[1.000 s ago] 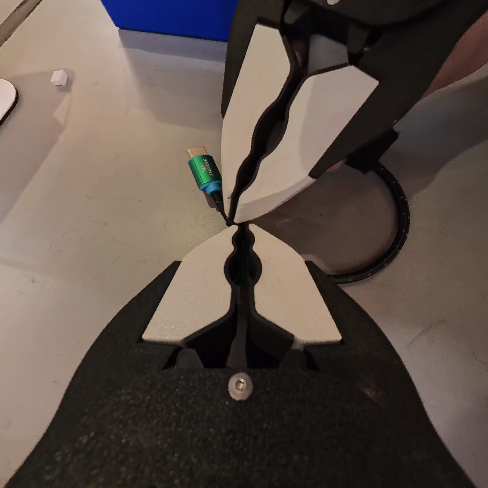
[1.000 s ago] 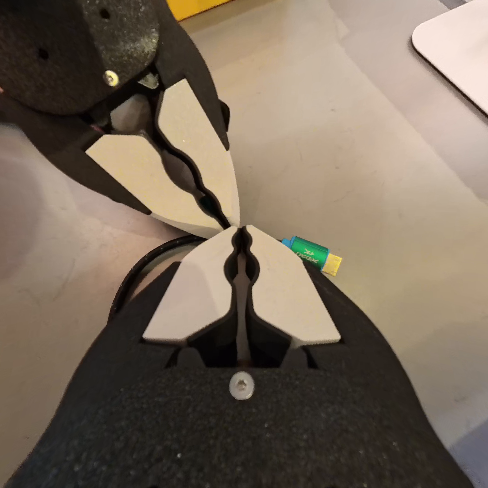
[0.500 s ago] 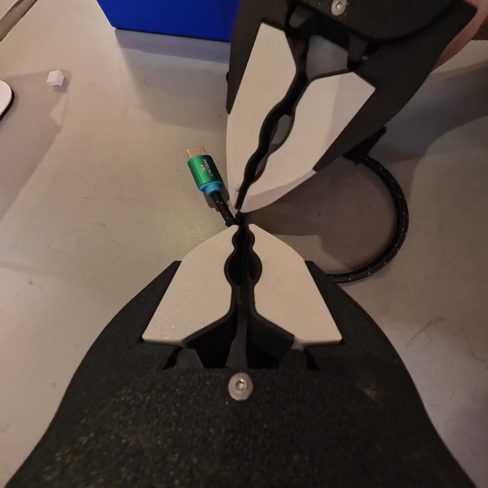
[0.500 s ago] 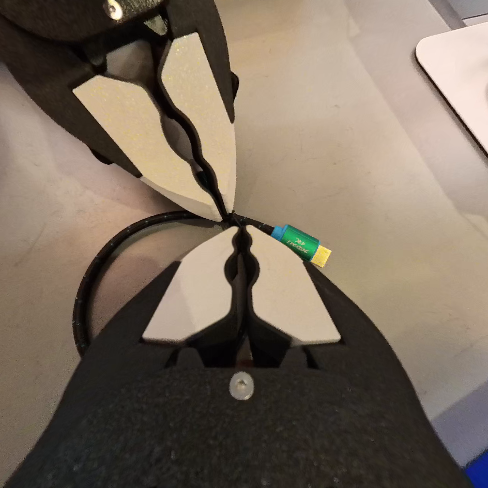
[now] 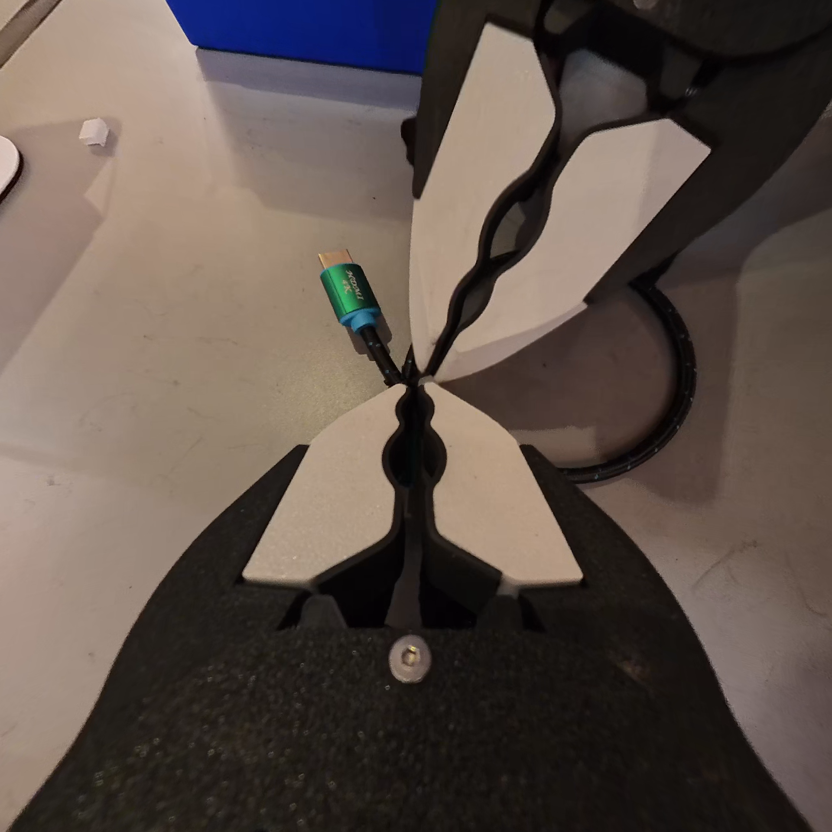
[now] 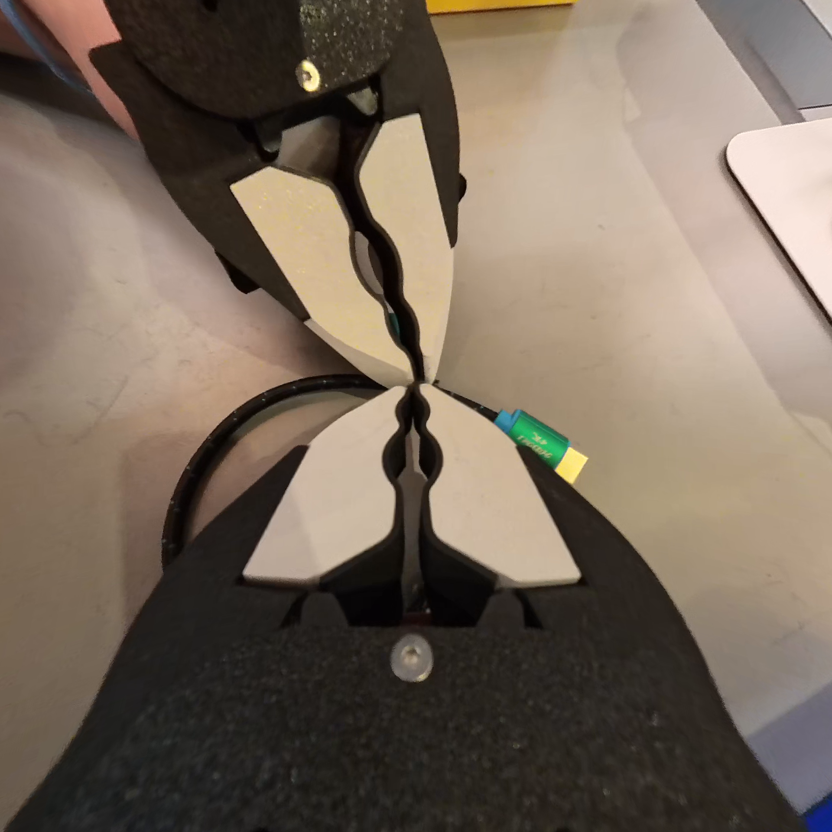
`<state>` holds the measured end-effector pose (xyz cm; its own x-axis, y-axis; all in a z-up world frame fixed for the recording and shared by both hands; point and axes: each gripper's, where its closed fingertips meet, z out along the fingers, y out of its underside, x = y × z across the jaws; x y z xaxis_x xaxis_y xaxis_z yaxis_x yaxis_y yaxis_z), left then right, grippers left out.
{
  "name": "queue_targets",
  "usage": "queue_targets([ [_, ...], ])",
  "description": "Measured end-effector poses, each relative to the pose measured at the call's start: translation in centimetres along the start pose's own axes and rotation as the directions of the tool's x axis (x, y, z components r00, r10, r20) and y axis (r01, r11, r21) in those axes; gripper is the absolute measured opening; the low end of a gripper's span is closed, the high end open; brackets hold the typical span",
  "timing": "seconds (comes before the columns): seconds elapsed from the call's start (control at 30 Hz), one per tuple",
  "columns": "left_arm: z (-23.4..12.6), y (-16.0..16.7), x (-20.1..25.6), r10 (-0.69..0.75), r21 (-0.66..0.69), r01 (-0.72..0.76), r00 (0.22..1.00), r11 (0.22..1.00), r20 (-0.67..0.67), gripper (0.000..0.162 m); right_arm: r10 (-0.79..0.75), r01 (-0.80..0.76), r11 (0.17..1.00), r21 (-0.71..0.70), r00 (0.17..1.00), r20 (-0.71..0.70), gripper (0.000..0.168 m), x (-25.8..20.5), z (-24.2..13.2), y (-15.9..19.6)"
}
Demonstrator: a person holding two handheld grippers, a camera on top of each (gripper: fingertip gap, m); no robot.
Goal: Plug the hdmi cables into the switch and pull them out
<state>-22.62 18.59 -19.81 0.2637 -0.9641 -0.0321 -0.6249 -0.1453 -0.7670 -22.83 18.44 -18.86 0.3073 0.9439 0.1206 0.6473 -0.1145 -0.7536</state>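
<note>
At worktop [image 5: 135,405] centre: left tool [image 5: 412,392] and right tool [image 6: 414,392] meet tip to tip over one cable [image 5: 675,382]
Left tool state: jaws together and clamped on the cable; black braid with blue flecks shows in the gap between its grey fingers [image 5: 324,504]
Right tool state: jaws together; tips touch the cable at the same spot as the left tool's; whether the braid sits between them cannot be told
Tool attitude: the two face each other, each angled down toward the shared point
Cable: black braided; a short run leaves the tips and ends in the plug [image 5: 349,295]; the rest curves away in a loop on the worktop, on the side opposite the plug, partly hidden under the right tool
Plug: green metal shell, blue collar, bare gold-coloured end; mated with nothing; just beside the tips, to their left in the left wrist view and to their right in the right wrist view
Surroundings: blue box [image 5: 292,31] at the far edge; small white block [image 5: 92,132] well apart from the plug; white pad [image 6: 788,202] at the side; yellow edge [image 6: 495,4] behind the left tool
</note>
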Motion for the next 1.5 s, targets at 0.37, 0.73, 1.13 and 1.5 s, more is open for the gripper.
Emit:
queue_targets([
  [0.37,-0.1,0.0,0.9,0.036,0.003,-0.036,0.997,0.999,-0.062,0.002,-0.046,0.042,0.998,0.055,0.996,0.075,0.003,0.5,0.0,0.0],
  [0.73,-0.1,0.1,1.4,0.053,0.005,-0.053,0.994,0.999,-0.098,0.002,-0.076,0.072,0.996,0.045,0.992,0.099,0.0,-0.3,-0.1,0.1],
  [1.13,-0.1,0.1,1.0,0.032,0.003,-0.032,0.996,0.999,-0.086,0.002,-0.053,0.053,0.998,0.02,0.999,0.005,0.0,0.5,-1.1,1.0],
  [1.5,-0.1,0.1,1.4,0.056,0.005,-0.056,0.994,0.998,-0.096,0.002,0.109,-0.118,0.992,0.053,0.984,0.142,0.005,-0.1,-0.4,0.0],
])
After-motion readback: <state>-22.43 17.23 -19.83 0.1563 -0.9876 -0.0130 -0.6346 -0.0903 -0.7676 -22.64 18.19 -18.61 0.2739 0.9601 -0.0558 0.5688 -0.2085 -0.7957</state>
